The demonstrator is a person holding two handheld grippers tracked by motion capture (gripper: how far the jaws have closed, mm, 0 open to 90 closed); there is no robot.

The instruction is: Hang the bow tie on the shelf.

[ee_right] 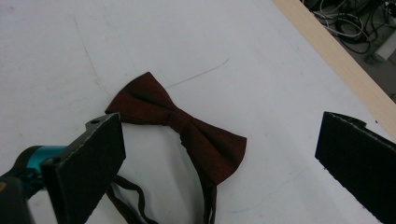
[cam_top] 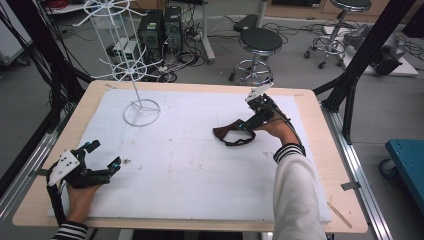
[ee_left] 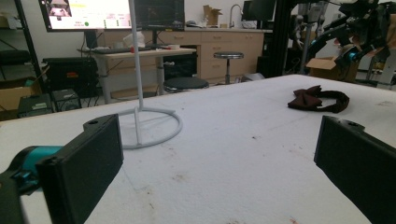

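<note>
Well out toward the right edge of the worktop point(cam_top: 320, 150), a dark red bow tie point(ee_right: 187, 128) lies flat on the white sheet point(cam_top: 190, 165), its thin strap looped beside it. Above it hang the right tongs point(cam_top: 243, 125), jaws wide apart with nothing between them. Near the worktop's front left corner, the left tongs point(cam_top: 107, 155) rest low, jaws likewise spread and empty. A white wire stand point(cam_top: 141, 112) sits toward the back left.
</note>
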